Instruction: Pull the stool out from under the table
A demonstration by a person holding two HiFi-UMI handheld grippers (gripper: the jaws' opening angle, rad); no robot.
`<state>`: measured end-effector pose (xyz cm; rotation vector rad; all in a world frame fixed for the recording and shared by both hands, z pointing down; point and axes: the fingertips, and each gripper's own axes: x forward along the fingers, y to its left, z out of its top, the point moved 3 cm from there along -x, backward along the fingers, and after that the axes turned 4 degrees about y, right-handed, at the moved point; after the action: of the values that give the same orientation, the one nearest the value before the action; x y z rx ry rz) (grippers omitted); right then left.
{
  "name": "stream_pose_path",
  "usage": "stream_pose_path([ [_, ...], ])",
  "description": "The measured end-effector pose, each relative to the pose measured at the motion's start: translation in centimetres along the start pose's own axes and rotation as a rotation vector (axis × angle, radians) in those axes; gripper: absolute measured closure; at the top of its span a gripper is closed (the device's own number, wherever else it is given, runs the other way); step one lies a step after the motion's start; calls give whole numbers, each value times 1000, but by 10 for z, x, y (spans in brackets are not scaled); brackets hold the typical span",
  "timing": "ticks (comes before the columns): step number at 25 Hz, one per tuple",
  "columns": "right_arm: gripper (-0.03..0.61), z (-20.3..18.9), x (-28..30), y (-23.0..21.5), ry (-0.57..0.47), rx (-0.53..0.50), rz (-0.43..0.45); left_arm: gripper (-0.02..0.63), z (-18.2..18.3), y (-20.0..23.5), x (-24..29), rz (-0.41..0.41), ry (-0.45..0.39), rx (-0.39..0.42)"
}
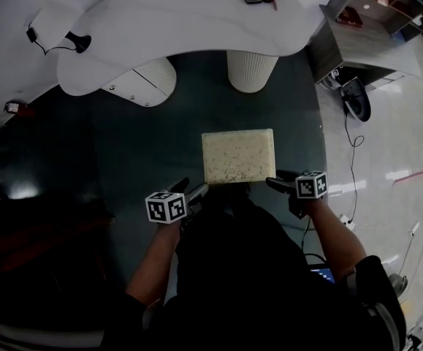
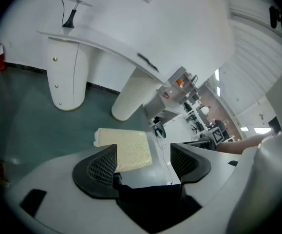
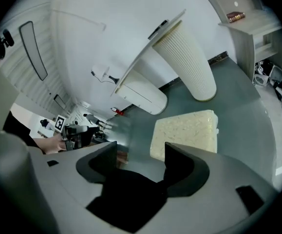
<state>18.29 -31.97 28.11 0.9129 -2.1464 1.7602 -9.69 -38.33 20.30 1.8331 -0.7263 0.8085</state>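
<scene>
Fingers (image 2: 102,168) spread, left gripper (image 2: 143,155) and right gripper (image 3: 141,152) — stool (image 1: 238,156) just ahead.

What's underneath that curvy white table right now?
Only its two white supports show: a ribbed column and a smooth rounded pedestal. The cream stool stands clear of the table, on the dark floor. From above, it covers the supports' upper parts.
</scene>
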Motion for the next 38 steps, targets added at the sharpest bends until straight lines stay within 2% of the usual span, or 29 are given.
stream_pose_path([
  [3,284,13,1,41,-61,-18,41,267,0,-15,-28,-33,-39,57],
  [6,284,28,0,86,-126,-66,63,307,3,-27,-59,-59,-101,113],
  [9,284,43,1,139,-198,-113,82,352,8,-34,-92,-64,-139,215],
  [12,284,47,1,187,-255,-166,81,367,11,-40,-120,-61,-168,334],
  [16,285,52,1,251,-335,-208,103,381,24,-54,-154,-104,-246,426],
  [22,285,51,-25,324,-461,-314,139,414,36,-99,-191,-186,-370,487],
  [26,290,48,-67,352,-535,-380,162,428,38,-145,-214,-243,-460,455],
  [30,329,43,-115,354,-577,-495,120,442,39,-185,-224,-187,-513,480],
  [34,375,30,-168,356,-630,-589,90,468,23,-231,-214,-137,-543,510],
  [38,421,11,-207,356,-639,-661,92,485,5,-269,-208,-104,-576,483],
])
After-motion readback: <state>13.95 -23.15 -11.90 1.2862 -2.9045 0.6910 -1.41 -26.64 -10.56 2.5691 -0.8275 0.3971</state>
